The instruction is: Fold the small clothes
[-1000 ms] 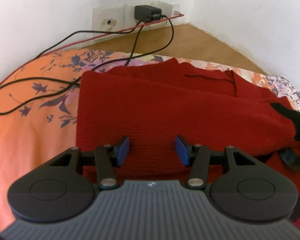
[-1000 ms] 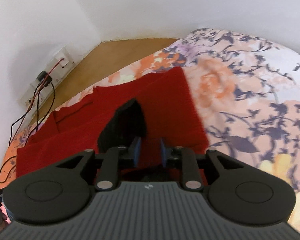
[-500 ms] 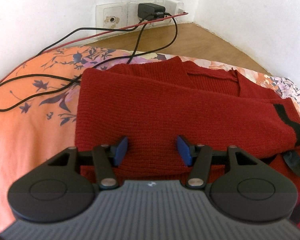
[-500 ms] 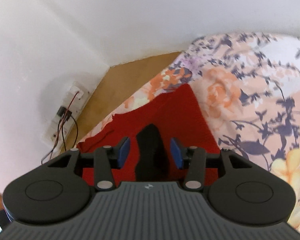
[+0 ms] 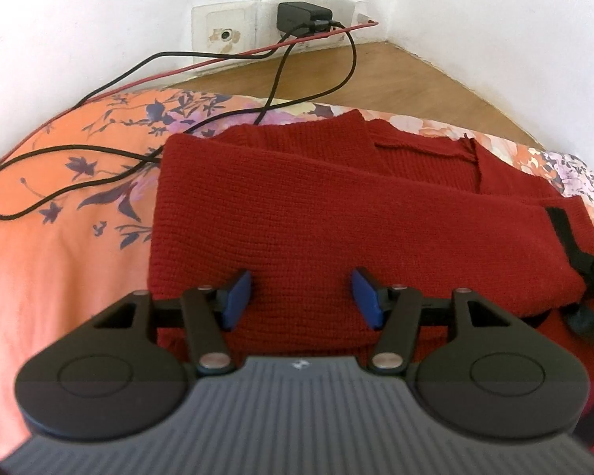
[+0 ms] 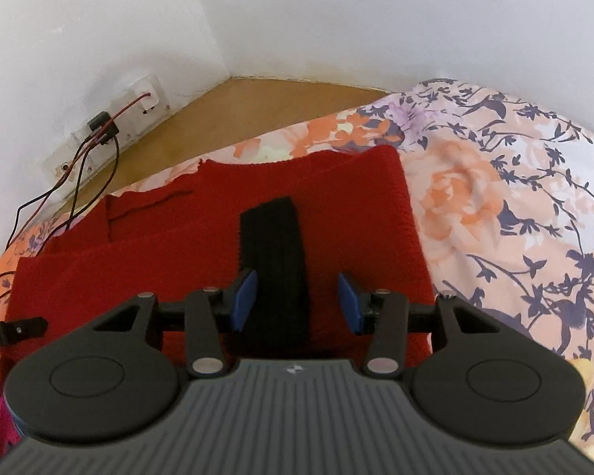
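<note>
Covering most of both views, a bed with a floral sheet of orange, peach and purple flowers carries the work, with white walls and a strip of wooden floor behind it. Spread across the sheet lies a red knitted sweater, folded so that one broad layer lies across another; its far edge reaches almost to the edge of the bed. A black cuff band on the sweater runs straight away from the right camera, flat on the red knit.

The left hand-held gripper hangs over the near part of the sweater, its blue pads wide apart and holding nothing. The right hand-held gripper sits over the black band, jaws likewise spread wide, one pad just beside the band's left edge and the other apart from its right edge; nothing is pinched between them.

On the wall, a white socket plate holds a black charger. Black cables trail from it over the sheet to the sweater's left corner, and a thin red wire runs along the base of the wall.
</note>
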{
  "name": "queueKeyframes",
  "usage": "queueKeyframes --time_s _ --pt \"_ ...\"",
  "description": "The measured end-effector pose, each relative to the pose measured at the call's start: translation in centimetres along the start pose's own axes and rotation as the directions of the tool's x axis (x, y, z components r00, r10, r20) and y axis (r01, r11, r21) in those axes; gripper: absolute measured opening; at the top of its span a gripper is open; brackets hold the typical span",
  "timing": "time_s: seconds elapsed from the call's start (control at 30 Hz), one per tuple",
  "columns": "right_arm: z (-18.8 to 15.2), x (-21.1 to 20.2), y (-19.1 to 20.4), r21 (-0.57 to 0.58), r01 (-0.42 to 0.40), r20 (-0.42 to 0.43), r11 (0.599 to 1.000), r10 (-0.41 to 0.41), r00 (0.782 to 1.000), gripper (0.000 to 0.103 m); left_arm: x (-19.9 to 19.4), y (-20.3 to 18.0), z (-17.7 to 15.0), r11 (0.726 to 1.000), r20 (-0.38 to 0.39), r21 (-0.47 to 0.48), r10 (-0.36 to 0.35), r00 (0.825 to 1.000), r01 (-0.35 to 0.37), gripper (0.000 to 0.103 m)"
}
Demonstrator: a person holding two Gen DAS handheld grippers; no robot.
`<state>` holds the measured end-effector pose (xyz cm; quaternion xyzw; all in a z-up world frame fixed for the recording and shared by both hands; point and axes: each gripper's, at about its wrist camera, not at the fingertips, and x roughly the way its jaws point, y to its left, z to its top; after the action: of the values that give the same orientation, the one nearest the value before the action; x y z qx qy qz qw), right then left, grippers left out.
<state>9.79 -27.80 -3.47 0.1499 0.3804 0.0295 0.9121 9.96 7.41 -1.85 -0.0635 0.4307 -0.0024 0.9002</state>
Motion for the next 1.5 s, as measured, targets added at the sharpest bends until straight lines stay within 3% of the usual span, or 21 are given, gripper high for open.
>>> queueKeyframes --time_s 0.23,0.57,0.93,1.27,1.5 --pt "0.3 -3.4 -0.9 0.015 -0.075 0.014 0.997 0.074 0.997 0.066 -2.5 -0.2 -0.5 0.996 0.02 -0.071 0.05 0.999 -0.049 0.059" --pt "-3.0 -9.4 -3.7 0.052 -0.129 0.045 0.99 0.127 0.991 0.077 -7.8 1.1 -4.6 0.989 0.045 -0.129 0.08 0.996 -0.073 0.059" --pt "-9.5 -16.3 -4.6 0.15 -0.05 0.091 0.987 0.037 0.995 0.078 -13.3 3.7 -9.0 0.996 0.046 -0.054 0.077 0.996 -0.075 0.059" --pt "-14.9 -19.4 -5.2 0.176 0.026 0.058 0.984 -0.037 0.998 0.08 -15.9 6.8 -14.1 0.99 0.012 -0.095 0.11 0.994 -0.108 0.059" --pt "-17.1 -19.8 -6.1 0.206 0.061 0.028 0.977 -0.068 0.997 0.082 -16.2 7.7 -16.6 0.99 -0.023 -0.133 0.043 0.999 -0.046 0.059"
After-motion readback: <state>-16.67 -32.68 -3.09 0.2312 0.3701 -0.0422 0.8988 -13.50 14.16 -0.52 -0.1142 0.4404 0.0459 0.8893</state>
